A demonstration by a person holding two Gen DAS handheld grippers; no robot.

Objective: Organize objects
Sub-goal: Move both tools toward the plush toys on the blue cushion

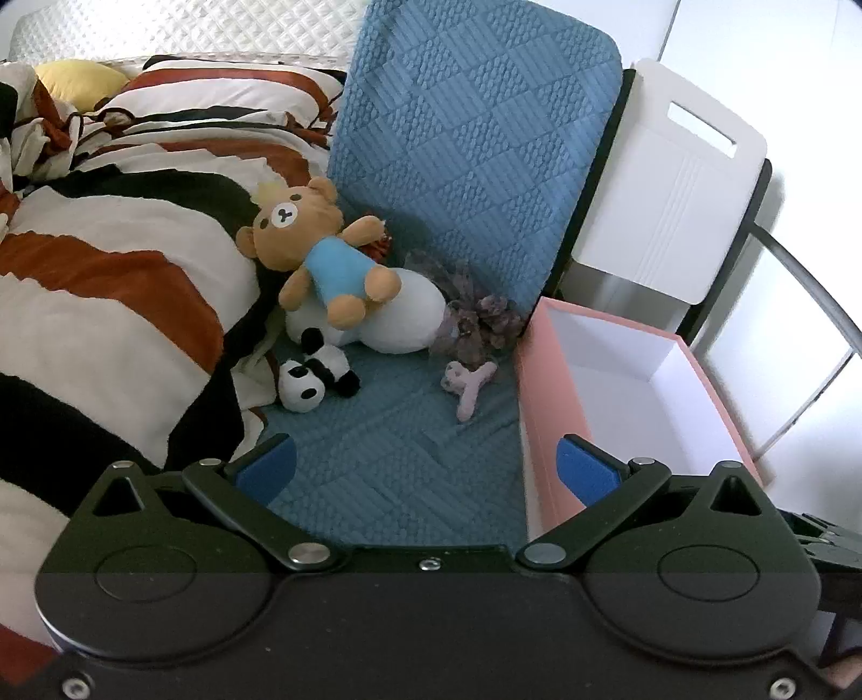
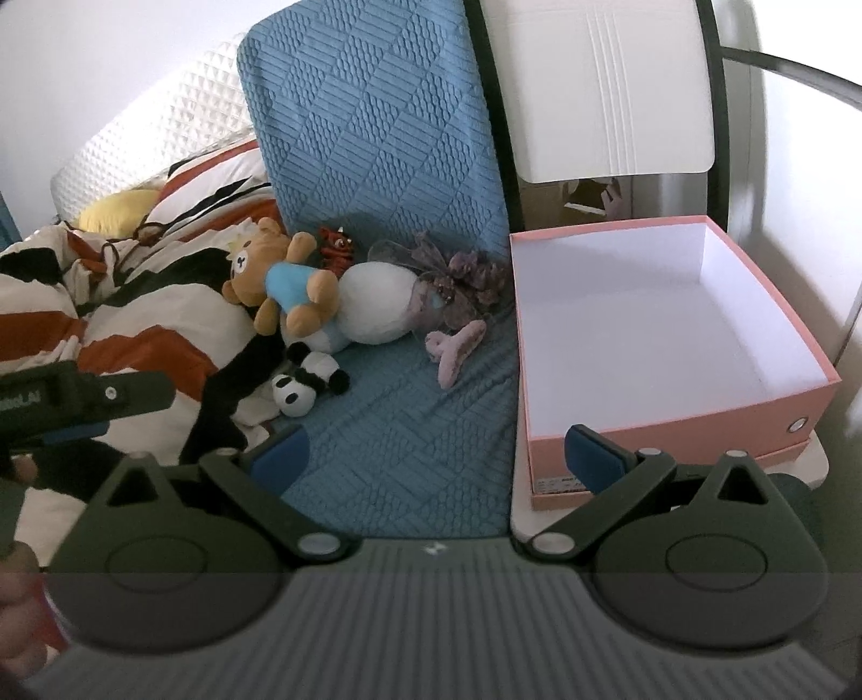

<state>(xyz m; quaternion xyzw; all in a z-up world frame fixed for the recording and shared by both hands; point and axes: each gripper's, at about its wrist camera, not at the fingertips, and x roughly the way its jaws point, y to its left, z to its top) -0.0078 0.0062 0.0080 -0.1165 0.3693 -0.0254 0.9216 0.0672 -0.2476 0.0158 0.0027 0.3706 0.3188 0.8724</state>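
Both views: soft daylight, brightest toward 1–3 o'clock; white wall (image 1: 797,32) there near blown out. Lower band darkened, hard horizontal line across each gripper body. Strong fisheye bending, black corners at frame edges. Left view: sharp at centre, shadow under teddy bear (image 1: 318,247). Right view: mild blur overall, metal rail (image 2: 797,64) at 2 o'clock smeared, pink box (image 2: 684,436) interior evenly lit, faint glare.
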